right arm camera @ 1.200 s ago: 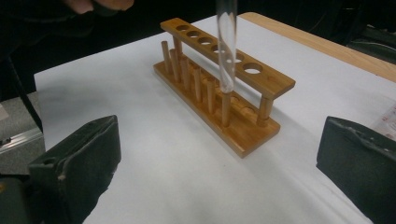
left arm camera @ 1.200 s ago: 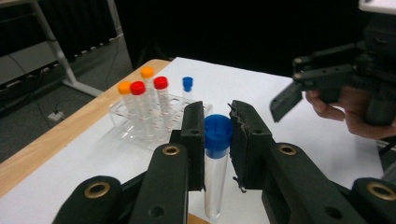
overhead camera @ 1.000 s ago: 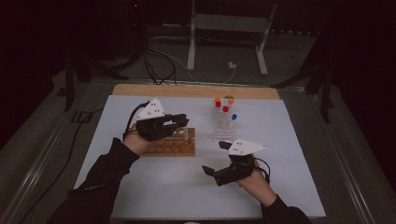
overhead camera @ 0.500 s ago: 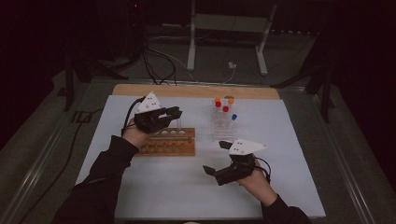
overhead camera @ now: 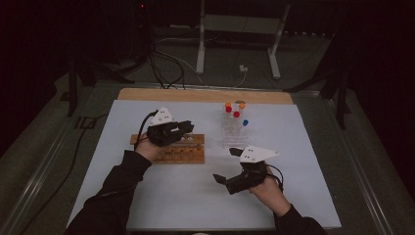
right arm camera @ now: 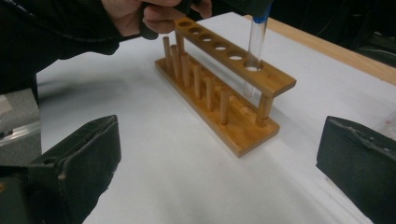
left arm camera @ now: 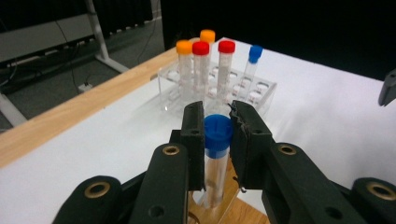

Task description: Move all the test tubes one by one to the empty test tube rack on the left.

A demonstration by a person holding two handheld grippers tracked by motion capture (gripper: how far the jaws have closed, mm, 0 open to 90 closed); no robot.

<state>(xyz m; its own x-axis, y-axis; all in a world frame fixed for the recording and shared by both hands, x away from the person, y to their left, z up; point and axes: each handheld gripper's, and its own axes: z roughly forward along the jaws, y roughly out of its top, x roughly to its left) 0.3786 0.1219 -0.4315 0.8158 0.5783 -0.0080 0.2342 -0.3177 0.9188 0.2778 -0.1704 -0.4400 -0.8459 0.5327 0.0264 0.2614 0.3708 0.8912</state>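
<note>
I am holding the blue-capped tube (left arm camera: 216,154) tight in my left hand-held gripper (left arm camera: 217,135), in the wooden rack's (right arm camera: 224,88) end hole. My right hand-held gripper (overhead camera: 236,172) is hanging wide apart over bare worktop (overhead camera: 176,196).

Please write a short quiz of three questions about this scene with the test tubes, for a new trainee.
1. True or false: the left gripper is shut on the blue-capped tube.
2. Into which hole of the wooden rack does this tube go? A: an end hole. B: a middle hole.
3. Fill in: the jaws of the right gripper stand ____, with nothing between them.

Key
1. True: both pads press at its blue cap.
2. A: in the right gripper view its lower part passes through the end hole.
3. Open. The clear rack behind holds five more capped tubes.
</note>
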